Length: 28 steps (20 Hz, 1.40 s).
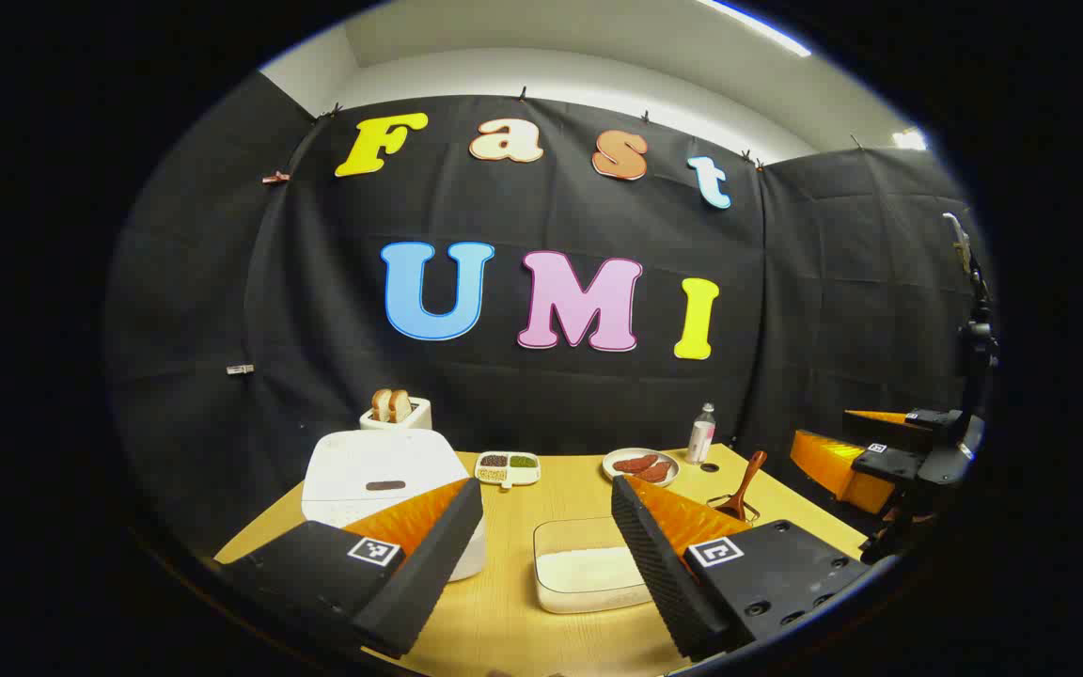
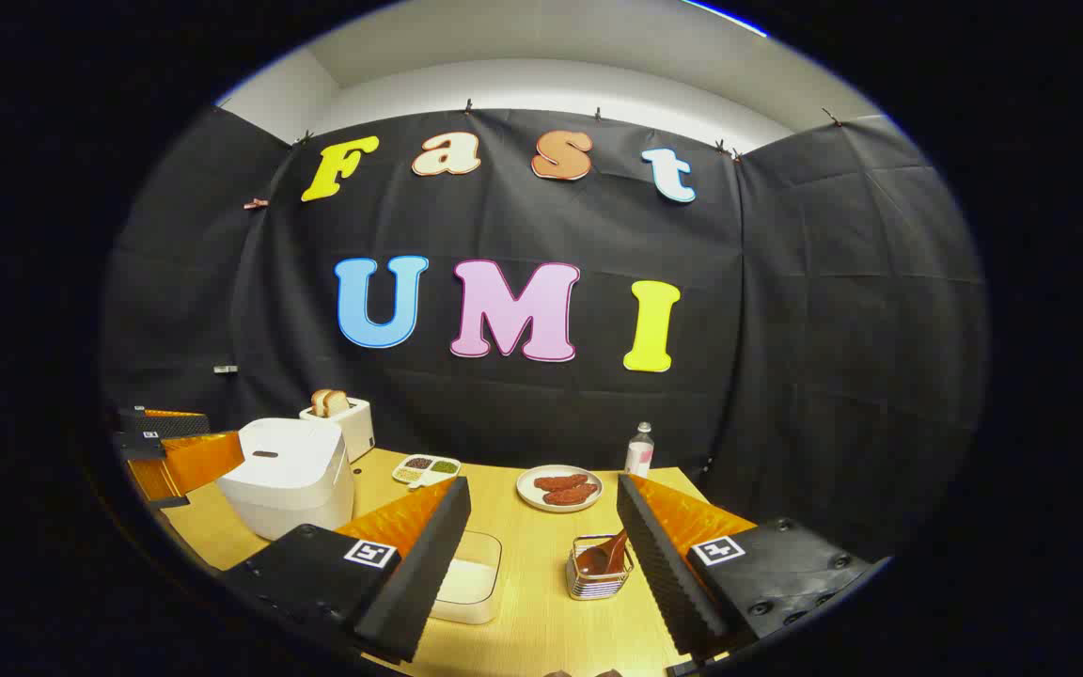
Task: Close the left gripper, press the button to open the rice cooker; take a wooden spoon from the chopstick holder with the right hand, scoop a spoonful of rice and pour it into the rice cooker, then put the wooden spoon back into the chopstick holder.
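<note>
The white rice cooker point(image 1: 368, 470) point(image 2: 288, 475) stands at the table's left with its lid down and a dark button point(image 1: 384, 485) point(image 2: 265, 454) on top. My left gripper point(image 1: 546, 498) is open, held back from the cooker, nothing between its fingers; it appears beyond the cooker as the left gripper point(image 2: 175, 447). A wooden spoon point(image 1: 748, 480) point(image 2: 601, 557) stands in the wire chopstick holder point(image 1: 734, 510) point(image 2: 598, 581). A clear box of rice point(image 1: 588, 569) point(image 2: 471, 578) lies mid-table. My right gripper point(image 2: 543, 494) is open above the table, the holder just ahead between its fingers.
At the back of the wooden table point(image 2: 541, 602) are a toaster with bread point(image 2: 339, 418), a divided dish of grains point(image 2: 427, 467), a plate of sausages point(image 2: 560, 489) and a small bottle point(image 2: 638, 449). Black cloth walls close in the booth.
</note>
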{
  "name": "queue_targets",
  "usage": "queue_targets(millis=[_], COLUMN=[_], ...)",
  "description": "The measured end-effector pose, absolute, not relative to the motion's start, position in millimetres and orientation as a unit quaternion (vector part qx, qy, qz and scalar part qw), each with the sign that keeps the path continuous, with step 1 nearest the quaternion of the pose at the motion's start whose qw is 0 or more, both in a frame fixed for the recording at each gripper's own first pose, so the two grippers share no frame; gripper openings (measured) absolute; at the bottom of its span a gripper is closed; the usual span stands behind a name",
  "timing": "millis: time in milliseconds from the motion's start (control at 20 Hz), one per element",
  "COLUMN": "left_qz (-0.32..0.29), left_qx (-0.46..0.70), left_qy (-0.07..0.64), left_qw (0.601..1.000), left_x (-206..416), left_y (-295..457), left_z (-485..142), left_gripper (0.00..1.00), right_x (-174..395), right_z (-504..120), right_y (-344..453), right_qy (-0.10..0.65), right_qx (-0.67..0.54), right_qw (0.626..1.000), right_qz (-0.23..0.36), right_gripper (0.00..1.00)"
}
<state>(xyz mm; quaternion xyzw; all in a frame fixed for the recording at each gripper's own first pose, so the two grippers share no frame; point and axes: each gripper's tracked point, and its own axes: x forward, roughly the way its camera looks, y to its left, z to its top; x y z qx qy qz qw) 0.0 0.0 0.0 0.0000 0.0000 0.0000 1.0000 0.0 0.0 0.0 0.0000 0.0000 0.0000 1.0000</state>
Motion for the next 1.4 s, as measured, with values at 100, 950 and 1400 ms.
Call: queue_targets(millis=[100,950,1400], left_qz=[0.002,0.063,0.107], left_qx=[0.003,-0.012,0.005], left_qy=[0.002,0.004,0.005], left_qw=[1.0,0.998,0.994], left_x=[-2,-6,5], left_y=[5,57,110], left_z=[0,-5,10], left_gripper=[0.95,0.96,0.97], right_x=[3,9,-2], right_z=[0,-4,-4], right_y=[2,16,6], right_qy=[0.001,-0.005,-0.005], right_qx=[0.001,0.006,0.006], right_qw=[1.0,1.0,1.0], right_qz=[0.004,0.015,0.0], right_gripper=[0.98,0.98,0.98])
